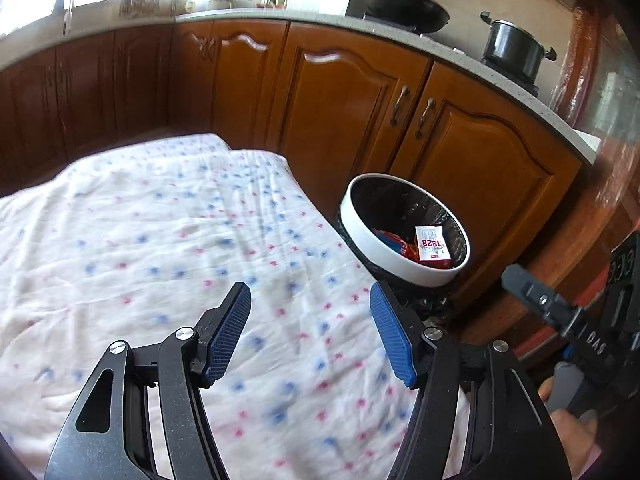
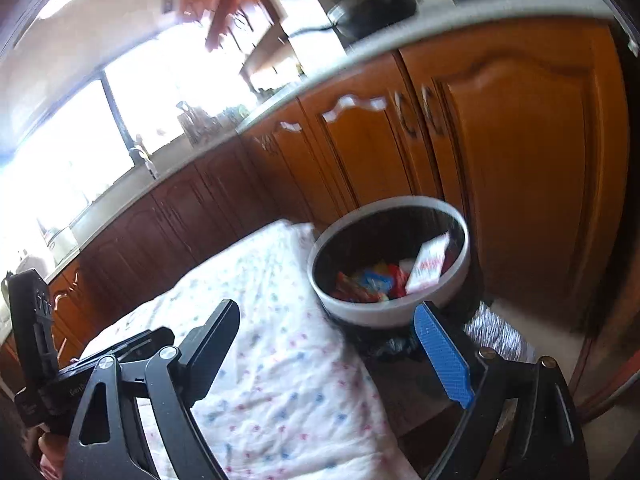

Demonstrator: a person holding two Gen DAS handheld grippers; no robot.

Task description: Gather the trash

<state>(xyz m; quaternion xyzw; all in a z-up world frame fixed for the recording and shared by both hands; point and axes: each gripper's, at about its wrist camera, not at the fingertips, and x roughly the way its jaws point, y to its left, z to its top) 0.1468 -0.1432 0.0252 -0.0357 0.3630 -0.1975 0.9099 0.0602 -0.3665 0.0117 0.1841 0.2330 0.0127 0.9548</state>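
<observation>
Here, two handheld grippers hover over a table draped in a white cloth (image 1: 168, 240) dotted with small blue and red marks. The left gripper (image 1: 310, 330) has its blue-padded fingers (image 1: 392, 336) spread apart with nothing between them, only the cloth below. Beyond its right fingertip, just past the cloth's edge, stands a round bin (image 1: 404, 228) with a white rim and a black liner. Inside lies trash: a white and red carton (image 1: 432, 246) on top of colourful wrappers (image 2: 372, 282). The right gripper (image 2: 332, 316) also has its fingers wide apart and empty; the bin sits just ahead of its blue right finger (image 2: 442, 356). Brown wooden cabinets (image 1: 340, 112) run behind the bin, and a dark wok (image 1: 404, 6) and pot (image 1: 512, 48) rest on the counter above.
</observation>
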